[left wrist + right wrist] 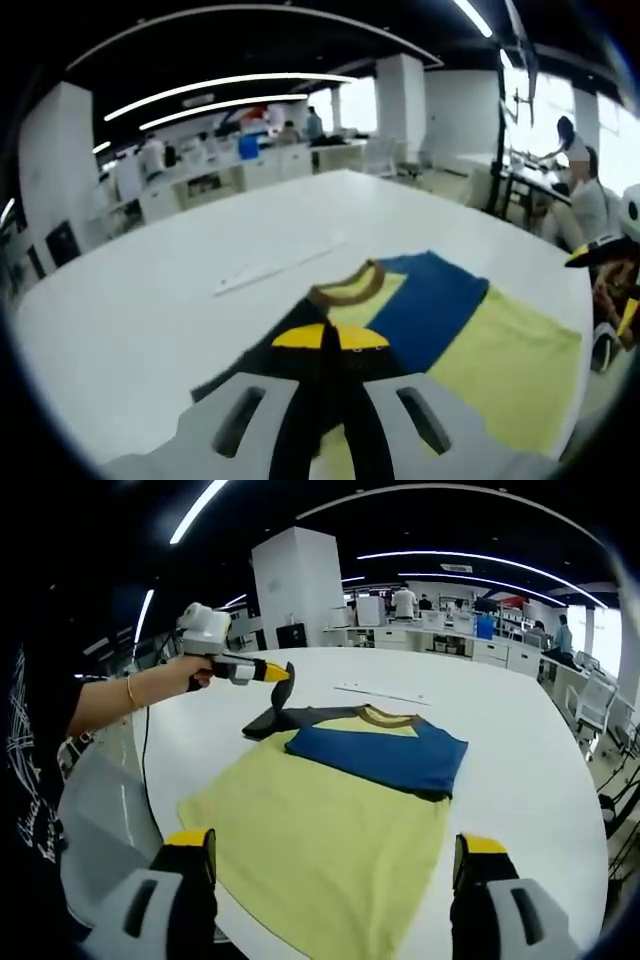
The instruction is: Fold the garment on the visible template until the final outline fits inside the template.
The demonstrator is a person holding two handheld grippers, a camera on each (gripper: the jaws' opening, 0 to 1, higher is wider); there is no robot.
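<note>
Garment, yellow with a blue panel, lies flat on the white table near its front edge. Left gripper pinches the dark sleeve, lifting it. Right gripper hovers with jaws wide apart, holding nothing.

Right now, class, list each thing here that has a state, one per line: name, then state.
T-shirt: flat on the table, right sleeve folded across the chest, left sleeve lifted.
Left gripper: jaws shut on the dark sleeve.
Right gripper: jaws open, holding nothing.
</note>
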